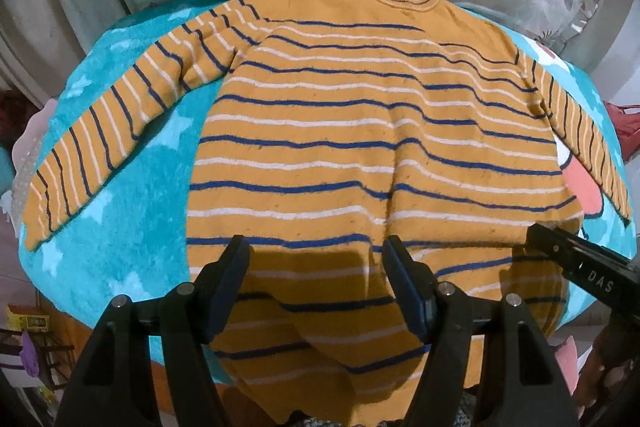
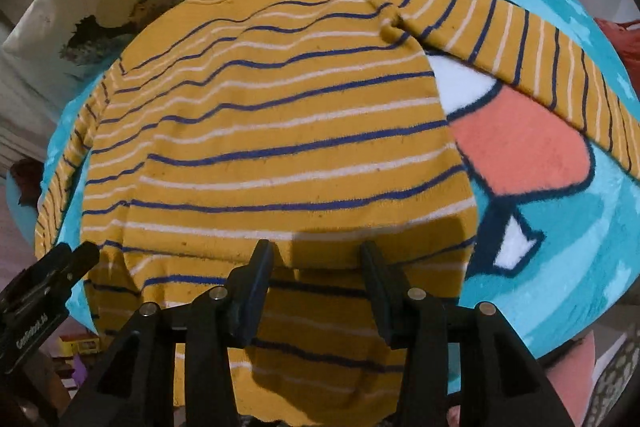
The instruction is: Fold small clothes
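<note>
Showing matte black all over on the left gripper (image 1: 316,259), with two flat, dark navy-faced fingers (image 1: 230,283) tapering forward out of chunky angular black brackets. Catching light on four round silver pins, one capping each bracket joint. Carrying a black crossbar behind the fingers, and triangular cut-outs in the outer arms. Wearing the same build on the right gripper (image 2: 316,263): black wedge fingers (image 2: 256,279), four silver pin heads in a row, hollowed outer struts. Displaying white lettering along the side of each body, partly readable as "DAS" in the left wrist view, too blurred in the other.
</note>
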`<move>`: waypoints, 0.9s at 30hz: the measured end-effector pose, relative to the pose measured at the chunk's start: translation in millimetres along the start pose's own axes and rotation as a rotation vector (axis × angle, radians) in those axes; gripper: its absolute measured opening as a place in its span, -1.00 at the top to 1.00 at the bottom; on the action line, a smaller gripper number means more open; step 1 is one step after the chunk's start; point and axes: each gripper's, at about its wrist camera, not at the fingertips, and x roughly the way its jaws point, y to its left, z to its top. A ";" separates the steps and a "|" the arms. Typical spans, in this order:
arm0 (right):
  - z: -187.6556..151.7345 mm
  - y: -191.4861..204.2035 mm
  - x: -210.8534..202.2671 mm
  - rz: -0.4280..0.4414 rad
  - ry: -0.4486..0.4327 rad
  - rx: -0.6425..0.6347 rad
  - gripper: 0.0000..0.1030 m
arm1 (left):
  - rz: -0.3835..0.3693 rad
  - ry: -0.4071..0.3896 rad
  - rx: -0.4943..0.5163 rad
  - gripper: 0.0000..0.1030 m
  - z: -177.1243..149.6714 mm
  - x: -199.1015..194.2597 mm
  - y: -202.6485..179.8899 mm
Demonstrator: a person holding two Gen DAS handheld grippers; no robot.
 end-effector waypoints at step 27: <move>-32.8 -13.2 -19.8 -0.124 -0.063 0.195 -0.08 | -0.093 0.051 -0.004 -0.33 -4.5 19.4 75.0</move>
